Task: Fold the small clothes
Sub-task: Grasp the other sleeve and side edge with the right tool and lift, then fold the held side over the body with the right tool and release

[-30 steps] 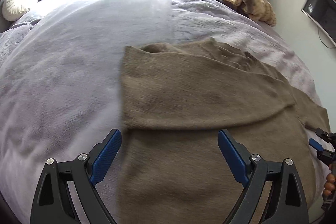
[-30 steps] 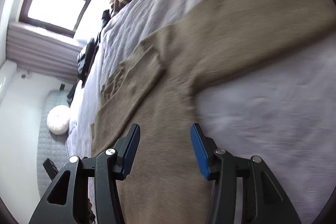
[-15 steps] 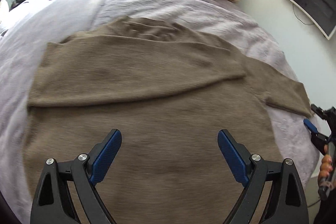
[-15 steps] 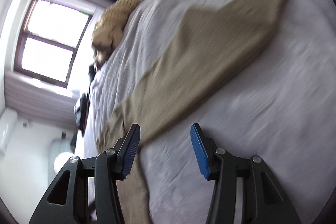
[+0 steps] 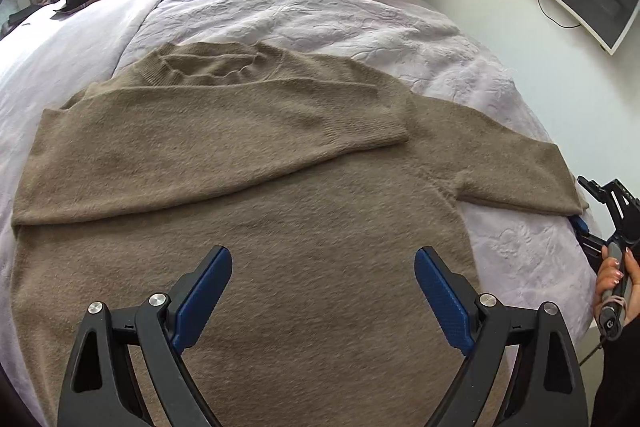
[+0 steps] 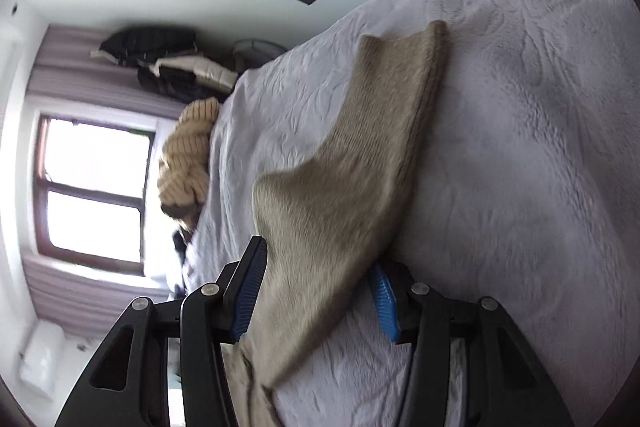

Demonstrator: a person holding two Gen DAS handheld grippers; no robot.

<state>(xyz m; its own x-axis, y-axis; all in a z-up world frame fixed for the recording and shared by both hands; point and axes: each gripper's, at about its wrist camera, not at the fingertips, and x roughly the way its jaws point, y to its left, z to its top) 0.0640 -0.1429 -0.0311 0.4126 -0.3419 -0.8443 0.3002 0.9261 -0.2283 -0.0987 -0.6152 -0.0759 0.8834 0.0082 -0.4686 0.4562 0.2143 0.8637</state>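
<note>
A brown sweater lies flat on the bed, one sleeve folded across its chest. The left gripper hovers released above its near hem. The right gripper straddles the other sleeve's cuff at the right edge, fingers not clenched.

Daylight from the blown-out window lights both fisheye views; the right wrist view is motion-blurred.

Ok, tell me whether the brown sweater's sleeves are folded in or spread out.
One each. On the brown sweater, one sleeve lies folded across the chest; the other sleeve is spread out on the bed.
</note>
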